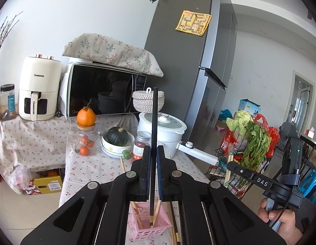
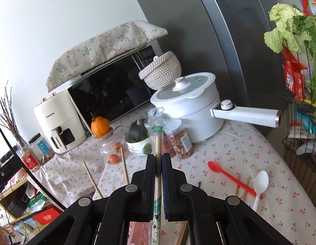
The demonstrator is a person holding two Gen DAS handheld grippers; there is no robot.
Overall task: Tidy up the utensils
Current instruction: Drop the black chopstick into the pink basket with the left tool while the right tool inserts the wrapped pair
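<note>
Your pink basket (image 1: 146, 222) sits low on the bench (image 1: 92, 169), holding wooden chopsticks (image 1: 137, 214) that lean against its walls. Your left tongs (image 1: 154, 153) are pinching a black chopstick (image 1: 154, 126) upright, its lower tip down inside that basket. Behind, a white bowl (image 1: 115, 149) cradles a dark green squash (image 1: 117, 135), and a glass jar (image 1: 84, 143) holds small oranges with a big orange (image 1: 86, 116) perched on its lid.

Your right tongs (image 2: 158, 161) are clamped on a plastic-wrapped pair of chopsticks (image 2: 156, 134) — held well above the bench. Only the right wrist view shows the red spoon (image 2: 229, 176) and white spoon (image 2: 260, 183) lying near each other on the cloth; only the left view shows your right hand (image 1: 284, 222) gripping its handle.
</note>
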